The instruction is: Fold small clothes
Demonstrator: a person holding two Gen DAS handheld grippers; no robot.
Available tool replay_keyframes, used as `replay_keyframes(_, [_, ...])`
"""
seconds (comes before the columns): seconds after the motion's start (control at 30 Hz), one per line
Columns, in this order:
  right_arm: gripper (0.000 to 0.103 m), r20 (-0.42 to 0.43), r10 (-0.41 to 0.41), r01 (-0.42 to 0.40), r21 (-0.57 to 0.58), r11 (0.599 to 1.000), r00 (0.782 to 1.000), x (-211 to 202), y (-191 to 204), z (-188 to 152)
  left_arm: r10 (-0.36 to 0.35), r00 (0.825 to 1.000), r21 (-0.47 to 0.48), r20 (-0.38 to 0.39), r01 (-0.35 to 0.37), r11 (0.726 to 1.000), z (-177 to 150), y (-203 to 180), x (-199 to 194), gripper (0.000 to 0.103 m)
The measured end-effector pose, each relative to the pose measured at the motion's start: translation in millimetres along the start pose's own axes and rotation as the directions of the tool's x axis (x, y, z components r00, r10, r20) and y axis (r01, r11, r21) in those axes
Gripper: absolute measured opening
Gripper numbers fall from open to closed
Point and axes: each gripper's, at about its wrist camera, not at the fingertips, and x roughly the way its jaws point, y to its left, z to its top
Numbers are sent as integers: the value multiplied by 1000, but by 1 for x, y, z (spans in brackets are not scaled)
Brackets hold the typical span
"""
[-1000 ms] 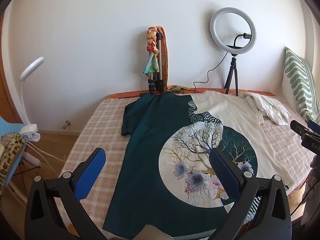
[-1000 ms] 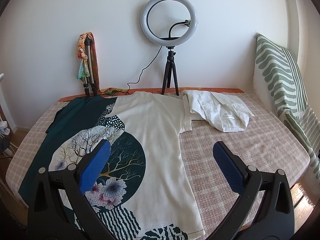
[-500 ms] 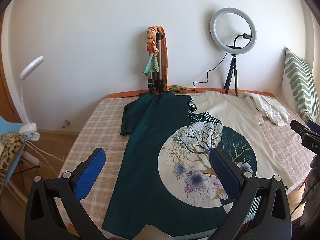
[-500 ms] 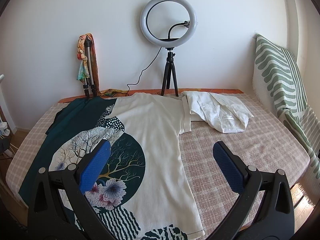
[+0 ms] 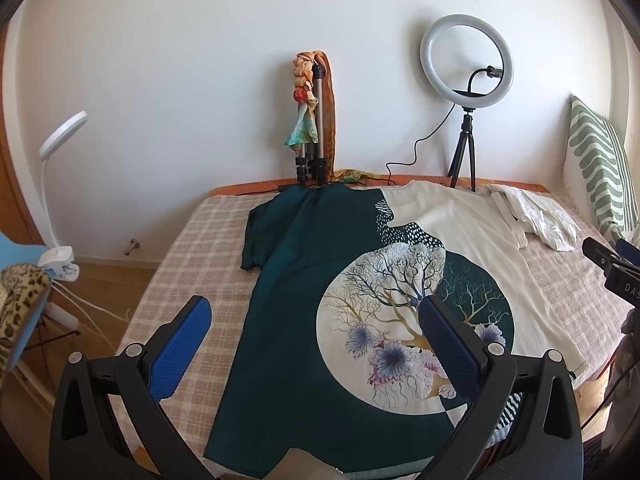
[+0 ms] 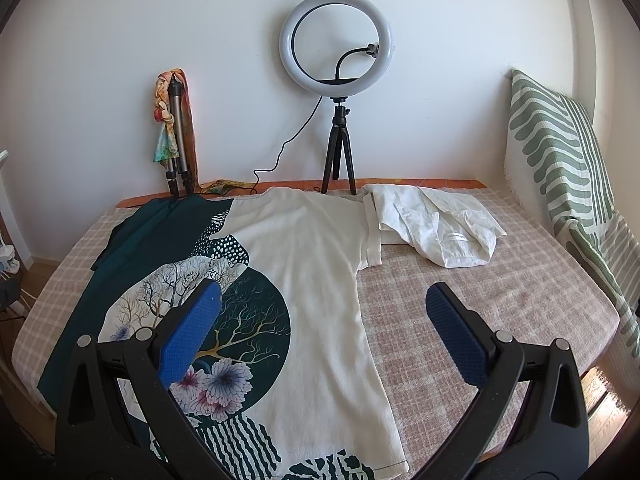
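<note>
A T-shirt, half dark green and half cream with a tree-and-flower print, lies flat on the bed, hem toward me. My left gripper hovers open above its green side near the hem, nothing between its blue pads. My right gripper hangs open over the cream side's right edge, also holding nothing. The right gripper's tip shows at the left view's right edge. A crumpled white garment lies at the far right, touching the T-shirt's sleeve.
The bed has a pink checked cover. A ring light on a tripod and a folded tripod with a scarf stand at the wall. A green striped pillow leans at the right. A clip lamp stands at the left.
Both views shift very slightly; the grippers stay open and the clothes have not moved.
</note>
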Motion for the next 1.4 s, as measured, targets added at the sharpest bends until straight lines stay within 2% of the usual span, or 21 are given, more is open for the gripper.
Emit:
replay_keyframes(0.6, [103,-1,2,-2,0,1000,1000,2,0,-1,13,1000,3,-14,-12,1000,-2,0,6,103])
replay_keyframes(1.4, [103,-39,75,-75,4,997,996,21,22,12,40,997,-27,-63,-42,999,-2,24,18,103])
